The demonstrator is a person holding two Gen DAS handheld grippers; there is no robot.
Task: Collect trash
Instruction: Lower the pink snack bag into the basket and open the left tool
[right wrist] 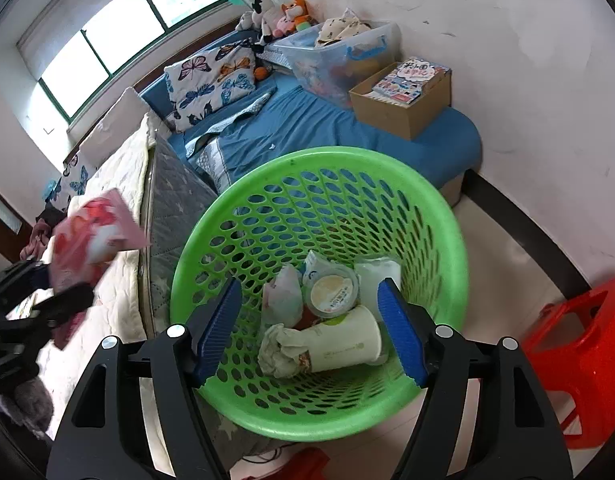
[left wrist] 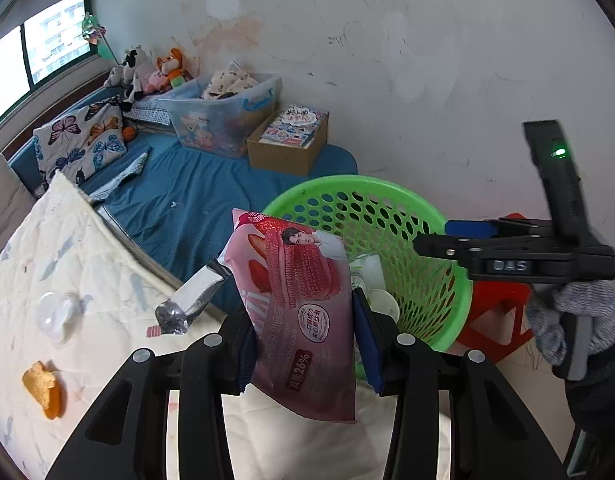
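My left gripper point(left wrist: 303, 340) is shut on a pink strawberry cookie wrapper point(left wrist: 299, 304) and holds it up over the bed edge, just left of the green perforated basket point(left wrist: 435, 236). The wrapper also shows blurred in the right wrist view point(right wrist: 95, 236). My right gripper point(right wrist: 311, 320) is open and empty, hovering above the basket point(right wrist: 439, 216), which holds a paper cup point(right wrist: 339, 344), a lidded tub point(right wrist: 333, 290) and crumpled wrappers. The right gripper shows at the right of the left wrist view point(left wrist: 431, 238).
On the cream quilt point(left wrist: 67, 248) lie a silver foil scrap point(left wrist: 191, 304), a clear plastic cup point(left wrist: 57, 316) and an orange peel piece point(left wrist: 43, 388). A red stool point(right wrist: 579, 360) stands right of the basket. A clear storage bin point(left wrist: 223, 116) and cardboard box point(left wrist: 287, 144) sit on the blue mattress.
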